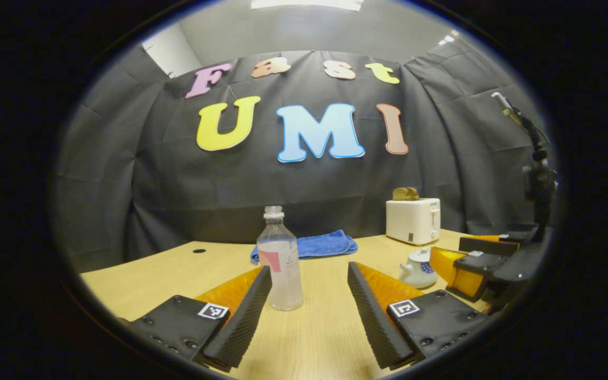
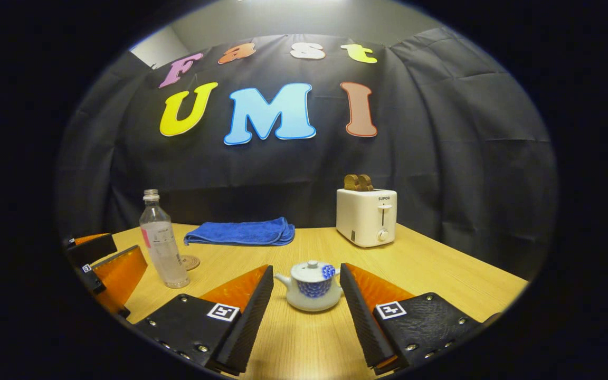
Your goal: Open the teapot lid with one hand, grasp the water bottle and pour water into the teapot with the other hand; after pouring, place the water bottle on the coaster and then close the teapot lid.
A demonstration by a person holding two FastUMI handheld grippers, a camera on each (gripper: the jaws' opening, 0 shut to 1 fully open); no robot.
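Right gripper view: white teapot [image 2: 310,286] with blue pattern at 6 o'clock on the wooden table [image 2: 441,274], lid [image 2: 312,270] on, knob up, spout toward 9 o'clock, standing ahead of the right gripper [image 2: 306,295] and framed in the gap between its fingers; fingers spread wide, nothing held, neither pad touching the pot. Lined up this way, presumably, for a pinch on the lid knob, the opening step not yet done. Out at 9 o'clock from the pot, clear water bottle [image 2: 162,241] upright, cap on, with a round coaster [image 2: 190,262] just beside its base toward the wall, placed close so that the set-down after pouring needs little travel. Left gripper [image 2: 104,262] at the 9 o'clock edge, near the bottle. Farther back, at 11 o'clock, folded blue cloth [image 2: 240,232]; at 1 o'clock, white toaster [image 2: 366,216] with bread in its slots, both well apart from the pot and likely no part of this job. Left gripper view: bottle [image 1: 281,261] dead ahead at 6 o'clock, just beyond the left gripper [image 1: 309,287], fingers wide apart and empty, left fingertip close beside the bottle's base but contact not certain. Teapot [image 1: 419,268] at 4 o'clock, with the right gripper [image 1: 475,264] just beyond it. Probable plan: one tool per object, pot for the right, bottle for the left.
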